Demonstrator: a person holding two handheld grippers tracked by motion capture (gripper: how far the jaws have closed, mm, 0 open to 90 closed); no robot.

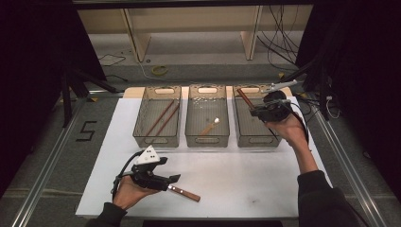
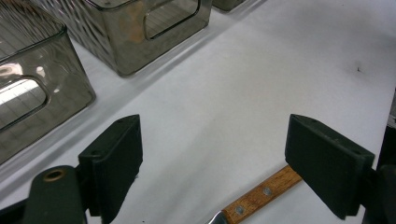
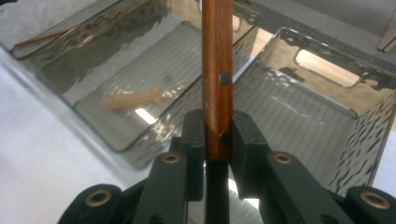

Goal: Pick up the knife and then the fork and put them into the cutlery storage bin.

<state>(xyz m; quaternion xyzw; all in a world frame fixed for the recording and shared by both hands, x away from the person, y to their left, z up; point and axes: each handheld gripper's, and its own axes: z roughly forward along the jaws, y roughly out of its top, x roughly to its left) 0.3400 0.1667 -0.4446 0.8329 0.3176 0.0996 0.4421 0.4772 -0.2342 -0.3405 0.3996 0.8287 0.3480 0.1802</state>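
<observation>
we've got one knife [image 3: 217, 79] pinched in the right gripper [image 3: 217, 135] over the right bin [image 1: 246, 137]; left gripper [image 2: 212, 161] spread wide around the last knife [image 2: 259, 196] on the table [image 1: 246, 179].

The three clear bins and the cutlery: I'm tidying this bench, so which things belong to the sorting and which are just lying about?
In the job:
- wooden-handled knife clamped in the right claw over the right bin
- second knife on the table by the open left claw
- middle bin, left bin

Lying about:
- yellow tape roll
- cables
</observation>
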